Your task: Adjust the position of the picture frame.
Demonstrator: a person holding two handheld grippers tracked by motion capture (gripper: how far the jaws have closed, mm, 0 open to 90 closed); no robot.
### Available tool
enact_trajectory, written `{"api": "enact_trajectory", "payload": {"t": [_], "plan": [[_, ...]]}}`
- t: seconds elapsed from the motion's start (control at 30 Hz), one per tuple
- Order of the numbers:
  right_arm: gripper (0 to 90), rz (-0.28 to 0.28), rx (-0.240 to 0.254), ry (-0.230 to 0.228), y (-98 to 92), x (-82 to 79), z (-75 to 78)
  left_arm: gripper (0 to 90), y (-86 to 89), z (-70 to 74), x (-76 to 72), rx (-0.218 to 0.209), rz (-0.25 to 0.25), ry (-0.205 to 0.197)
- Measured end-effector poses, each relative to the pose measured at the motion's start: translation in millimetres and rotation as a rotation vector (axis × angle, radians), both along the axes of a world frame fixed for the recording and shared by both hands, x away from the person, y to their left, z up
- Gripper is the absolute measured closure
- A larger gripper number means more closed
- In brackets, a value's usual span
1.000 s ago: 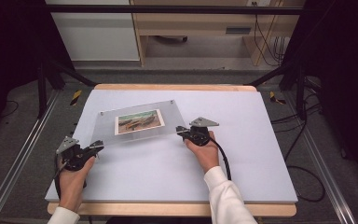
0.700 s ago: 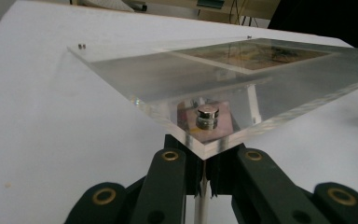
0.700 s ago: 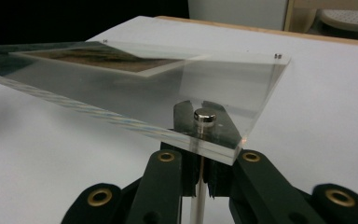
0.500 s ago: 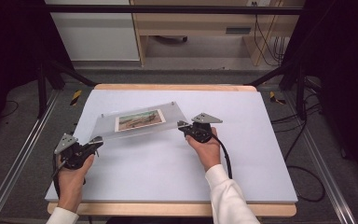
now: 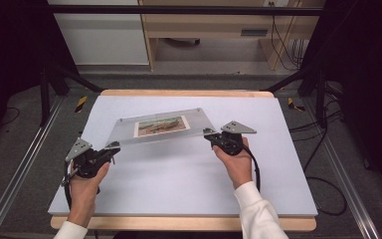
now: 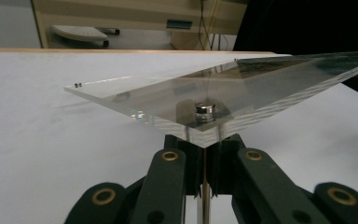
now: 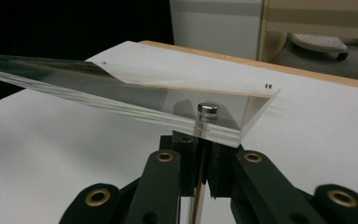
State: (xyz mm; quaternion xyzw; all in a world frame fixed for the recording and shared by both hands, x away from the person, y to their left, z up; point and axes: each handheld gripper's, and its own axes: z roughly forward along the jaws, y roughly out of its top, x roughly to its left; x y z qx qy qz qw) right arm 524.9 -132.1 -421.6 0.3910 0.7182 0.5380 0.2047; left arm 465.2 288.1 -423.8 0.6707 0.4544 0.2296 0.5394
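A white table [image 5: 179, 189] with a wooden edge carries the work. Above its middle a clear acrylic photo frame [image 5: 159, 127] with a landscape picture [image 5: 160, 125] inside hangs clear of the surface, tilted, its far edge higher in the high view. The left gripper [image 5: 113, 146] is clenched on the frame's near left corner, and the right gripper [image 5: 209, 132] is clenched on its near right corner. In each gripper view the black jaws meet under the corner, pinching the thin post below a small silver stud [image 6: 204, 110] set through the acrylic, with the sheet spreading away over the white surface.
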Motion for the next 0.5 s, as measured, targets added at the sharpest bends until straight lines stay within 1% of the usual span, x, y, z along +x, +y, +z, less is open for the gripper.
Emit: {"api": "enact_trajectory", "payload": {"t": [0.03,0.1,0.13,0.17,0.2,0.23,0.27,0.3,0.33,0.37,0.4,0.43,0.47,0.5], "plan": [[83.5,-0.01,-0.007,-0.012,-9.0,-5.0,3.9,83.9,-4.4,1.7,2.5,-0.004,-0.014,-0.005],[83.5,-0.026,0.003,-0.017,-18.0,-10.4,6.2,83.9,-14.7,6.2,7.8,-0.002,-0.04,-0.022],[83.5,-0.026,0.003,-0.017,-18.0,-10.4,6.2,83.9,-14.7,6.2,7.8,-0.002,-0.04,-0.022],[83.5,-0.032,0.005,-0.021,-21.3,-12.4,6.7,83.9,-19.7,8.1,9.5,-0.002,-0.051,-0.029],[83.5,-0.045,0.012,-0.024,-26.6,-16.1,7.3,83.9,-23.7,9.1,10.8,-0.003,-0.06,-0.034],[83.5,-0.062,0.018,-0.031,-36.6,-22.8,7.5,83.9,-31.3,10.0,13.4,0.002,-0.08,-0.041],[83.5,-0.062,0.018,-0.031,-36.6,-22.8,7.5,83.9,-31.3,10.0,13.4,0.002,-0.08,-0.041],[83.5,-0.075,0.019,-0.034,-45.1,-28.2,7.4,83.8,-35.9,9.8,14.5,0.005,-0.092,-0.044],[83.5,-0.075,0.019,-0.034,-45.1,-28.2,7.4,83.8,-38.7,9.5,15.0,0.005,-0.099,-0.045],[83.4,-0.087,0.017,-0.037,-51.6,-33.1,6.3,83.8,-42.2,8.9,15.5,0.009,-0.107,-0.046],[83.4,-0.087,0.017,-0.037,-51.6,-33.1,6.3,83.8,-45.4,8.4,15.9,0.012,-0.116,-0.047],[83.4,-0.098,0.02,-0.034,-58.3,-38.1,3.7,83.7,-51.0,7.7,16.3,0.018,-0.133,-0.046],[83.4,-0.098,0.02,-0.034,-58.3,-38.1,3.7,83.7,-51.0,7.7,16.3,0.018,-0.133,-0.046],[83.3,-0.108,0.024,-0.031,-63.4,-42.5,1.1,83.6,-54.7,6.8,16.2,0.026,-0.145,-0.048]]}}
